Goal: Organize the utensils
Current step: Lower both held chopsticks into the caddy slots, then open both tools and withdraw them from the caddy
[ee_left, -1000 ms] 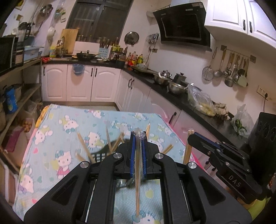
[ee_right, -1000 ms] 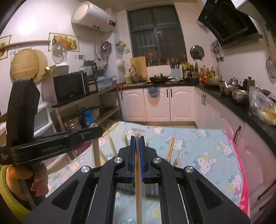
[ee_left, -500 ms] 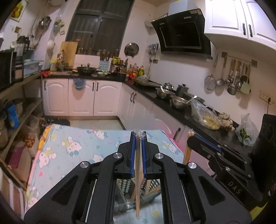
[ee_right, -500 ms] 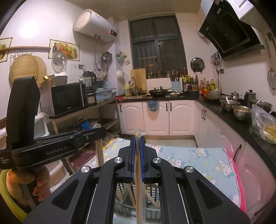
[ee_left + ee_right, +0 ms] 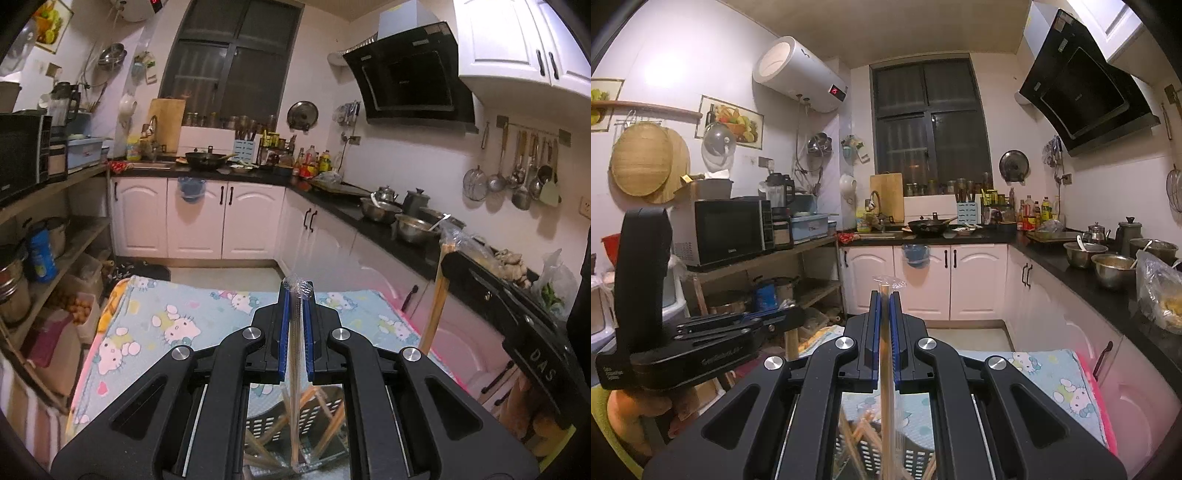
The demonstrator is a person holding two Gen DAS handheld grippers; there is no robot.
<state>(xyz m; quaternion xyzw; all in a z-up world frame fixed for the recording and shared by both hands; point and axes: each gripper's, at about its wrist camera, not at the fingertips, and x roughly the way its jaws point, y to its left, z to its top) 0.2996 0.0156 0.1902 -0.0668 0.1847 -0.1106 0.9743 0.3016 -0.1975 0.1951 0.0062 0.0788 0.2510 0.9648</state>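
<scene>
Plastic-wrapped wooden chopsticks (image 5: pixel 295 354) stand clamped in each closed gripper, left gripper (image 5: pixel 295 332) and right gripper (image 5: pixel 885 332), above the dark slotted basket (image 5: pixel 325 417), seemingly awaiting lowering in.

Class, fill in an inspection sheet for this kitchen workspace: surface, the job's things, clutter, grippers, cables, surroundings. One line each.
Surface: table under a cartoon-cat print cloth.
Job's things: wrapped chopsticks in the left gripper; a second wrapped pair in the right gripper; dark slotted basket below holds loose chopsticks.
Clutter: nothing seen on the visible cloth.
Grippers: both shut on their chopsticks, above the basket.
Cables: nothing seen on the table.
Surroundings: crowded black counter with steel bowls, hanging ladles, microwave, range hood.
</scene>
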